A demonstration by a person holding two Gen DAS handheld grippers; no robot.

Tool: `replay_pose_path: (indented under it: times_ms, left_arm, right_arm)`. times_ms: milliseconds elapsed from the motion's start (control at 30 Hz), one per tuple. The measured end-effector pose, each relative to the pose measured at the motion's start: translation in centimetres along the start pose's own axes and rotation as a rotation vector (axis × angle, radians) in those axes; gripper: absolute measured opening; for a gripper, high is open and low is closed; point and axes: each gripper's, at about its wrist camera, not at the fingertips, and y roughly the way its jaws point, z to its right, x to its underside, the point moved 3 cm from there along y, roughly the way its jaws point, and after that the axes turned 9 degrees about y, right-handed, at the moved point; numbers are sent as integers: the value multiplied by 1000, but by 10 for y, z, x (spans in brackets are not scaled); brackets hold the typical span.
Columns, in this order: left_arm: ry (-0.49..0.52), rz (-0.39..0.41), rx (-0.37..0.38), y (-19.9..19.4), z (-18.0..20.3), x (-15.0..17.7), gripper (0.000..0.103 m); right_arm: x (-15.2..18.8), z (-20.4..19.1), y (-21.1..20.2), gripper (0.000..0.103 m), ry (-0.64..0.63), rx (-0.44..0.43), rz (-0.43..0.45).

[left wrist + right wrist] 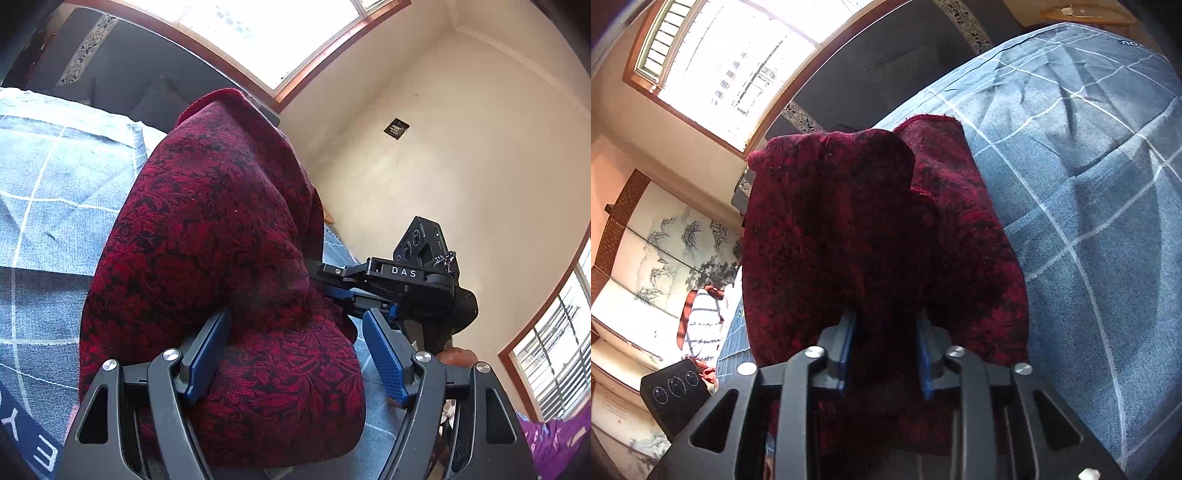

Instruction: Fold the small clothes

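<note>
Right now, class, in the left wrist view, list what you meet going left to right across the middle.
Blue checked bedcover → dark red patterned cloth → right gripper → cream wall → barred window.

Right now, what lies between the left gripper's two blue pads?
The dark red patterned cloth bulges into that gap and fills most of it, as the left wrist view shows.

Blocked straight ahead of the left tool (295, 350) by a bulky dark red, black-patterned woven cloth (221, 240) heaped between its spread blue pads. Crowded on the right by the right tool (388, 280). Open over the blue checked bedspread (1089, 203), flat and bare right of the heap.
</note>
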Motion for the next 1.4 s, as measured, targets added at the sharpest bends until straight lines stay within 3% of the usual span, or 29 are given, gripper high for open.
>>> replay_pose_path:
  times_ms: [200, 267, 300, 400, 433, 500, 633, 767, 800, 900, 933, 967, 1000, 1033, 1133, 1200, 1300, 1400]
  left_arm:
    - [-117, 94, 26, -21, -19, -1, 73]
    - [-146, 101, 15, -24, -24, 1, 74]
    - [-156, 102, 14, -24, -27, 2, 74]
    - [-148, 94, 12, -21, -26, 2, 74]
    - [-130, 88, -3, -18, -24, 1, 74]
    - [-104, 85, -19, -16, -21, 1, 76]
    - [-82, 75, -25, -12, -17, 0, 79]
    - [-85, 75, -23, -10, -19, -3, 80]
    - [-85, 75, -22, -10, -19, -3, 81]
    - [-82, 74, -21, -9, -19, -5, 82]
    - [-81, 76, -21, -8, -20, -5, 82]
    - [-82, 79, -20, -7, -20, -6, 82]
    - [-88, 84, -15, -10, -21, -5, 82]
    - [-100, 90, 0, -11, -22, -5, 82]
    - [-131, 108, 67, -14, -23, -5, 82]
    - [-92, 82, 73, -8, -15, -5, 83]
    - [5, 14, 52, 5, 1, -3, 87]
    - [10, 0, 67, 8, 3, -3, 89]
  right_arm:
    - [-43, -72, -4, 17, -188, -85, 29]
    - [-64, -89, -14, 10, -233, -107, 58]
    - [-76, -92, -22, 0, -241, -102, 92]
    - [-110, -69, -37, 1, -169, -136, 114]
    - [-115, -59, -37, 1, -157, -107, 110]
    - [-111, -43, -32, 8, -130, -56, 85]
    - [-69, -20, -11, 11, -69, -68, -57]
    - [-38, -22, -13, 12, -12, -183, -63]
    - [-33, -27, -14, 19, -13, -191, -65]
    - [-27, -46, -1, 65, -38, -183, -91]
    - [-27, -52, 6, 65, -52, -166, -94]
    - [-26, -57, 14, 60, -72, -150, -101]
    - [-24, -63, 21, 20, -94, -144, -124]
    - [-23, -66, 25, 13, -101, -131, -135]
    - [-19, -77, -8, 11, -184, -119, -12]
    - [-10, -70, -30, 11, -193, -102, 44]
    - [8, -34, -38, 11, -137, -45, 60]
    - [22, 8, -34, 11, -14, -48, 40]
